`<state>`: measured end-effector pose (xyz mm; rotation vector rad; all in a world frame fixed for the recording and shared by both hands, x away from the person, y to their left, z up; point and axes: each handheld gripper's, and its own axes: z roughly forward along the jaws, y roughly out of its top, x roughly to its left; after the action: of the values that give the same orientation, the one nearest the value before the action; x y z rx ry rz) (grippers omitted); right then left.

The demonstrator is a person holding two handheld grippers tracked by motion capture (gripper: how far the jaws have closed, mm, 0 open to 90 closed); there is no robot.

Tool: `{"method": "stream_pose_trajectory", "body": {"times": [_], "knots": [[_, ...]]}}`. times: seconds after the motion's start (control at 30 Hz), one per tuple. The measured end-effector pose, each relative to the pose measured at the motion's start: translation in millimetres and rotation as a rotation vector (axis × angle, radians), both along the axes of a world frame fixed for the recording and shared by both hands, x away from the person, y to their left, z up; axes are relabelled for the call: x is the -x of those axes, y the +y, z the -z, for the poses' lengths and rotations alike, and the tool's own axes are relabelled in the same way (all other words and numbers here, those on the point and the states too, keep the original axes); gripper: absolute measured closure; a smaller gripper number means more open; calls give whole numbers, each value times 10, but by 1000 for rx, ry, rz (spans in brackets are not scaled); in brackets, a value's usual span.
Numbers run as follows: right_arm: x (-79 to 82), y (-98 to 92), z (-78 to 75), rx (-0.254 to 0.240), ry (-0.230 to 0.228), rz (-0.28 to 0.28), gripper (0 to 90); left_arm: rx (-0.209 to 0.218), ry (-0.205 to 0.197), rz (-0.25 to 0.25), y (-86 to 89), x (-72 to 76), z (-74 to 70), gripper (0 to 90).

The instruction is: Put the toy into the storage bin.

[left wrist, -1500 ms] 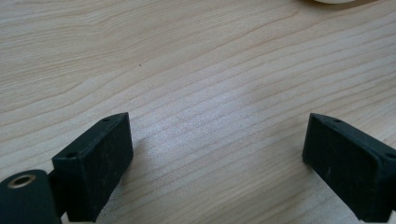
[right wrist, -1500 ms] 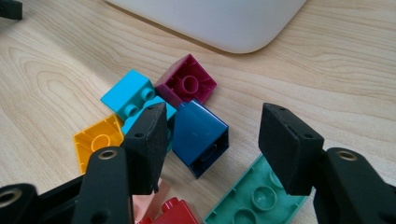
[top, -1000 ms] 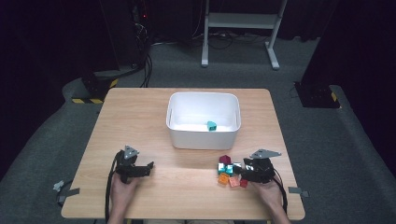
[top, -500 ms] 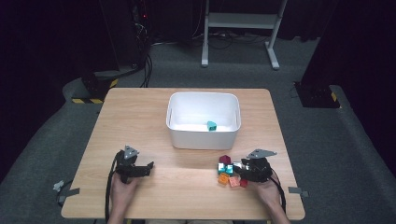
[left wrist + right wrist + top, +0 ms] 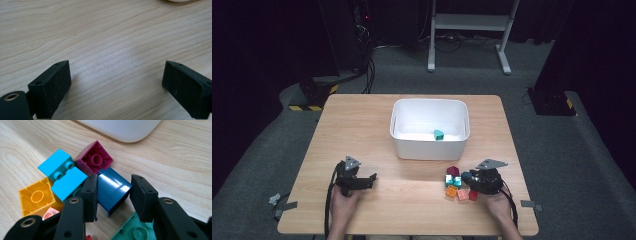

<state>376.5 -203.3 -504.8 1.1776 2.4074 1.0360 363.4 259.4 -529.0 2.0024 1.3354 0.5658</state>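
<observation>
Btwn right gripper's (image 5: pixel 113 197) closing fingers (image 5: pixel 91 195): dark blue block (image 5: pixel 112 191).

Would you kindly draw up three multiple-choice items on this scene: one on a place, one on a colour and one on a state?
1. Where does the pile of bricks lie?
A. inside the bin
B. on the table in front of the bin, by the right gripper
C. beside the left gripper

2. What colour is the brick between the right gripper's fingers?
A. dark blue
B. yellow
C. magenta

3. How does the left gripper stand?
A. shut on a brick
B. open over bare wood
C. shut on the bin's rim

Key: 1 B, the high view shows the pile on the table between the bin and the right gripper. 2 A, the right gripper view shows a dark blue brick there. 3 B, the left gripper view shows its fingers wide apart with nothing between.
</observation>
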Motion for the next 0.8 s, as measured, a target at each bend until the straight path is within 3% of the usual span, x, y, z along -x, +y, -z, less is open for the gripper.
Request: {"method": "stream_pose_trajectory", "body": {"times": [0.37,0.8], "knots": [[8,-10,-45,-4,-22,0,596,0,0,0,0,0,0,89],[24,-54,-208,-26,-50,10,597,1,0,-1,0,0,0,90]]}}
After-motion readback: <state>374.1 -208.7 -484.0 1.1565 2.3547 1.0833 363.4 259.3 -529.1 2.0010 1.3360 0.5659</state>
